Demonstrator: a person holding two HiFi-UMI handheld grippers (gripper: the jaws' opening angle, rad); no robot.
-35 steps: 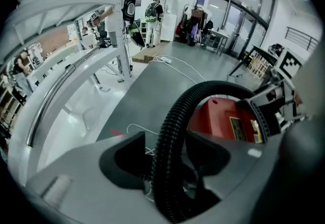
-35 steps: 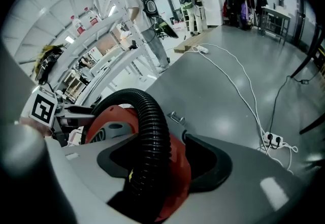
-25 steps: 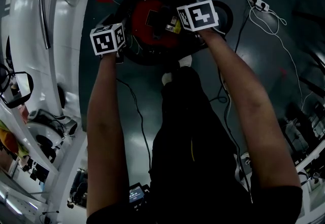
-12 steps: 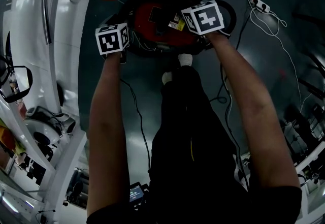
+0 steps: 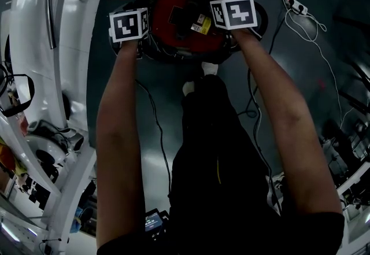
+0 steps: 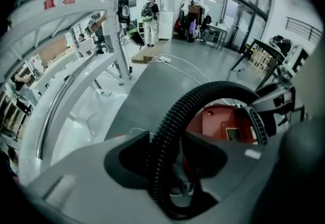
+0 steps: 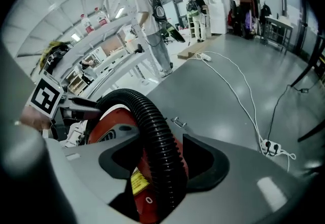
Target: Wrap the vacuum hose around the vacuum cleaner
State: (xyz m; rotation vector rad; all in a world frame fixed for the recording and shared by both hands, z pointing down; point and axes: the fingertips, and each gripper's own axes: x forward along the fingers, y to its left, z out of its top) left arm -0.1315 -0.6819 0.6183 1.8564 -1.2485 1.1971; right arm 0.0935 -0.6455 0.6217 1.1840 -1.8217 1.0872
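Note:
A red vacuum cleaner (image 5: 185, 19) stands on the dark floor in front of the person's feet, with its black ribbed hose (image 5: 260, 17) curving around the body. My left gripper (image 5: 139, 45) is at the cleaner's left side. In the left gripper view the hose (image 6: 175, 121) runs up between the jaws and arches over the red body (image 6: 223, 121), with the pads against it. My right gripper (image 5: 234, 37) is at the cleaner's right side. Its jaws are closing on the hose (image 7: 157, 136), which lies between them above the red shell (image 7: 109, 121).
A white cable with a power strip (image 5: 295, 2) lies on the floor at the far right. White benches and a rail (image 5: 40, 28) line the left side. A thin black cord (image 5: 156, 126) trails toward the person's legs. People (image 7: 147, 25) stand far back.
Both grippers have moved a little farther away along the cleaner's sides, carrying the hose with them. The left gripper's jaws have narrowed on the hose.

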